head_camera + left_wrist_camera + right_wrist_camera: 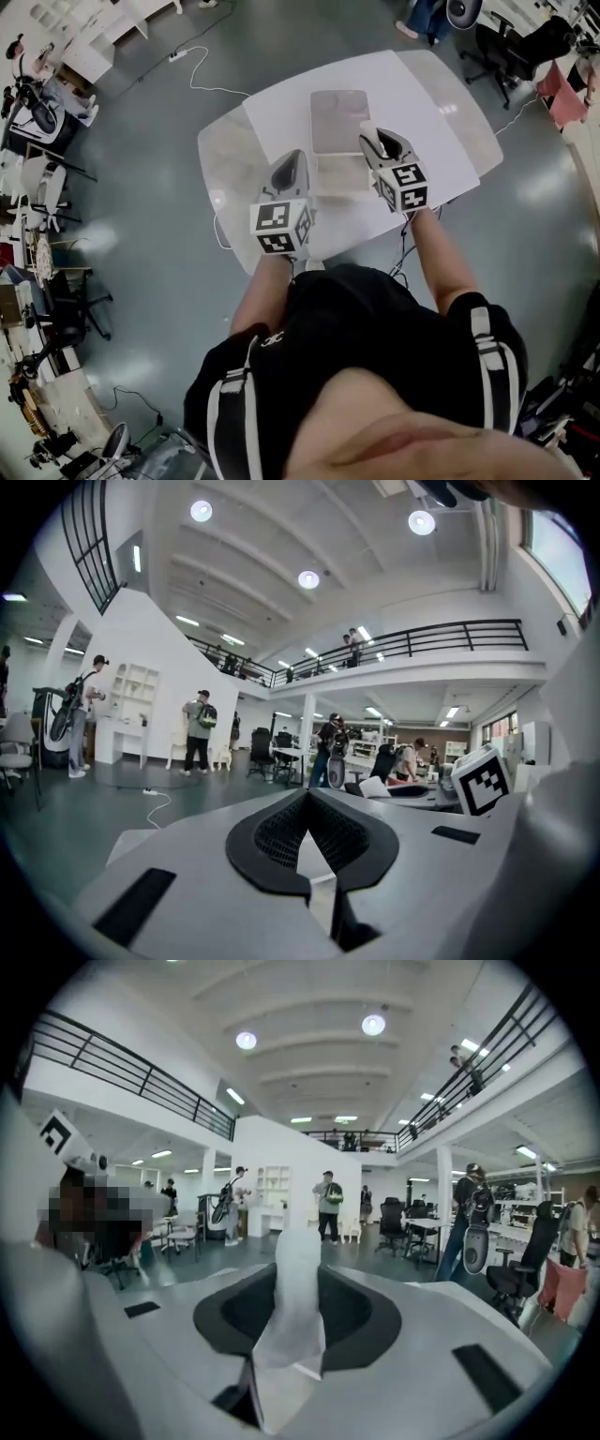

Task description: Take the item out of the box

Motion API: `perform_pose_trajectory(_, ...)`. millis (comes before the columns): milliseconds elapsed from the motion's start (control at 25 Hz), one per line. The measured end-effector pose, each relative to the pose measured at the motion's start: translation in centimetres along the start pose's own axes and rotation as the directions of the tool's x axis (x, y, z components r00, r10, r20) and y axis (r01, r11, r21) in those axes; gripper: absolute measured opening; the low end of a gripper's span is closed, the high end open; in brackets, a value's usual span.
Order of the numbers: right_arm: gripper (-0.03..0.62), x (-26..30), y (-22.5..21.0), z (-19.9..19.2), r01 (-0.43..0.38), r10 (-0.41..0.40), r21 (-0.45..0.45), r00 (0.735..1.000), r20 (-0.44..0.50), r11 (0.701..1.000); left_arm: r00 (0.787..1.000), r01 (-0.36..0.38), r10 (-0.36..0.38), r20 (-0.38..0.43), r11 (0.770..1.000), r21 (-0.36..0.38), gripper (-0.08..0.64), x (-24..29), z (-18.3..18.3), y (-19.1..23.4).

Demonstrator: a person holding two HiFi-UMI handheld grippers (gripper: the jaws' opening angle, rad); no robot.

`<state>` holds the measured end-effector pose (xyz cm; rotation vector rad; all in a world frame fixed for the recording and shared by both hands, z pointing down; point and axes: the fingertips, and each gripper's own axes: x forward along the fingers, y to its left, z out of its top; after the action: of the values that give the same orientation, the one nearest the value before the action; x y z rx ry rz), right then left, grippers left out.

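A flat grey box (339,120) lies on the white table (431,103), and a paler panel of it reaches toward me between the two grippers. My right gripper (370,141) hovers at the box's near right corner. In the right gripper view its jaws (298,1283) are shut on a white, soft, crumpled item (297,1316) that stands up between the pads. My left gripper (292,157) is at the box's near left side. Its fingertips (307,803) meet in the left gripper view and hold nothing.
The table's near edge (309,255) runs just in front of my body. A white cable (202,75) lies on the grey floor to the far left. Office chairs (511,47), desks and several people stand around the hall.
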<state>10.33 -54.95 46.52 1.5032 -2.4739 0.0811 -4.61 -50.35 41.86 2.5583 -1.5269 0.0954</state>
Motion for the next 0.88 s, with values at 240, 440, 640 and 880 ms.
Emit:
perform_pose_trajectory(240, 0.13, -5.7, -3.7, 4.3, 0.179, -0.18, 0.02, 0.963, 0.2, 0.984, 0.997, 0.08, -0.08, -0.008, 0.997, 0.017, 0.012, 2.9, 0.3, -2.9)
perform_pose_trajectory(440, 0.13, -9.3, -5.4, 4.4, 0.265, -0.269, 0.05, 0.929, 0.254, 0.963, 0.99, 0.141, -0.14, -0.024, 0.99, 0.03, 0.012, 4.6, 0.0, -5.4)
perform_pose_trajectory(640, 0.13, -11.0, -6.4, 4.0, 0.286, -0.293, 0.066, 0.918, 0.267, 0.956, 0.985, 0.173, -0.172, -0.03, 0.984, 0.042, 0.012, 5.3, -0.4, -7.4)
perform_pose_trajectory(880, 0.13, -11.6, -7.7, 4.0, 0.287, -0.296, 0.074, 0.916, 0.27, 0.955, 0.983, 0.181, -0.18, -0.034, 0.982, 0.048, 0.012, 6.0, -0.4, -8.7)
